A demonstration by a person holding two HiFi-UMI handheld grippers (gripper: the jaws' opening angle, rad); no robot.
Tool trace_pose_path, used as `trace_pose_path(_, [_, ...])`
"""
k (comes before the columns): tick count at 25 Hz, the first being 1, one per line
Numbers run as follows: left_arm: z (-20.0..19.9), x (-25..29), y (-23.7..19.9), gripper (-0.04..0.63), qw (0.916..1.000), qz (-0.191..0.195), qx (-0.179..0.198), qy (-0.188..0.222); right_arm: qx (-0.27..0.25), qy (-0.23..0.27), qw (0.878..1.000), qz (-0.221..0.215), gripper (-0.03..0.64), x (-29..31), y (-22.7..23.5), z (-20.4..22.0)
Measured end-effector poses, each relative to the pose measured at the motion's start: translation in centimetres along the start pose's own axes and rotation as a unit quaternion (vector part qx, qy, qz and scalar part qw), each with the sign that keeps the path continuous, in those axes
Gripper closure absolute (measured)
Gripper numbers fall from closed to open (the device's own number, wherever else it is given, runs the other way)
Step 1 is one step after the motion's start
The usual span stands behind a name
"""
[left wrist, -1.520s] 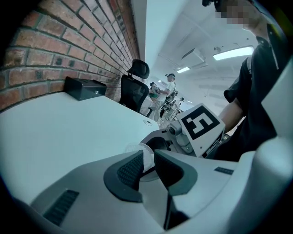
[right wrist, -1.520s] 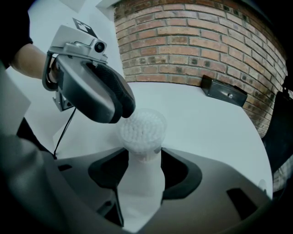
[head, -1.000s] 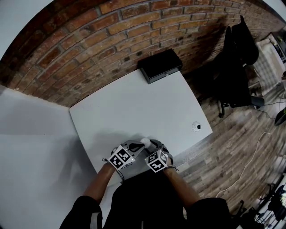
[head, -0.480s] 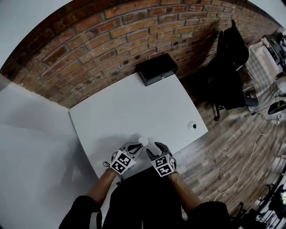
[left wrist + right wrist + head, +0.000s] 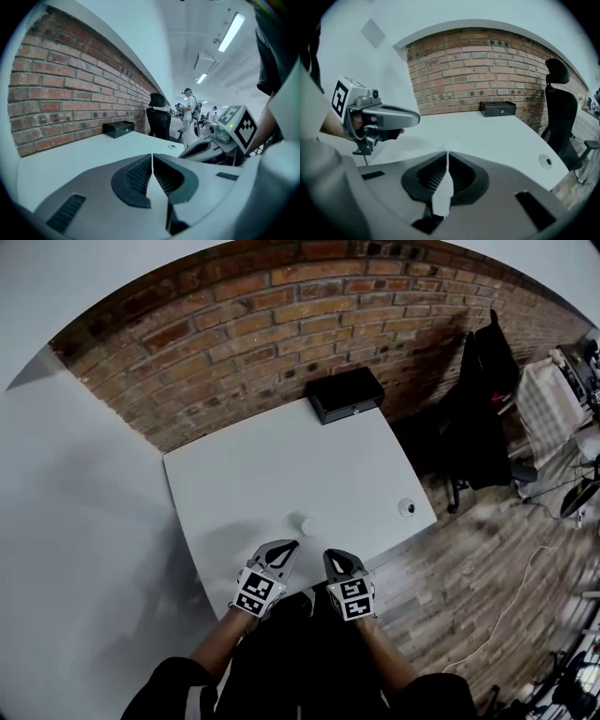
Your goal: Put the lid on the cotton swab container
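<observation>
The left gripper (image 5: 285, 547) has its fingers (image 5: 136, 176) pressed fully together, the ribbed pads meeting along one seam with nothing between them. The right gripper (image 5: 332, 558) shows the same: its fingers (image 5: 425, 175) have just been closing and now meet tip to tip, empty and touching nothing. Both grippers hang side by side over the near edge of the white desk (image 5: 262, 474), clear of its surface, and each one shows beside the other in its own gripper view. The cotton swab container (image 5: 307, 525), a small white round thing, stands alone on the desk just ahead of the fingertips, between the lines of the two grippers and apart from both. It is too small in the head view to tell how its lid sits. Well beyond the fingers, a black box (image 5: 346, 393) rests at the desk's far edge against the brick wall (image 5: 281, 315), and a round cable port (image 5: 407, 508) lies off to the right of the right fingers. A second ago both sets of fingertips crowded right up against the container. Since then both grippers have drawn back toward the person, leaving the container free on the desk.
</observation>
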State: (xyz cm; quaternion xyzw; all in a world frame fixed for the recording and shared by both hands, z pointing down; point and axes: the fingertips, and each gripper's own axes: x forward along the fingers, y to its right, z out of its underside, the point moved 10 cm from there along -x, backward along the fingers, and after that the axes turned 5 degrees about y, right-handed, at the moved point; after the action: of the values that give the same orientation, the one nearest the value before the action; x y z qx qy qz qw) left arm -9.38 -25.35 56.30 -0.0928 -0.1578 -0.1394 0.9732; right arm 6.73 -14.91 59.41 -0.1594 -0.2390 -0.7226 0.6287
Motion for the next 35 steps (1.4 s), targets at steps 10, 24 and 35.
trace_pose_path(10, [0.5,-3.4,3.0,0.578,0.9951,-0.089,-0.037,0.022,0.003,0.043,0.999,-0.023,0.595,-3.5,-0.7,-0.8])
trace_pose_path(24, [2.8,-7.1,12.5,0.578,0.977,-0.198,-0.072,0.035,-0.056,0.062,0.994,-0.075,0.597,-10.8,-0.5,0.3])
trace_pose_path(35, [3.7,-8.8,18.0,0.578,0.9725,-0.22,-0.067,0.036,-0.054,0.056,0.993,-0.09,0.597,-15.1,-0.7,3.9])
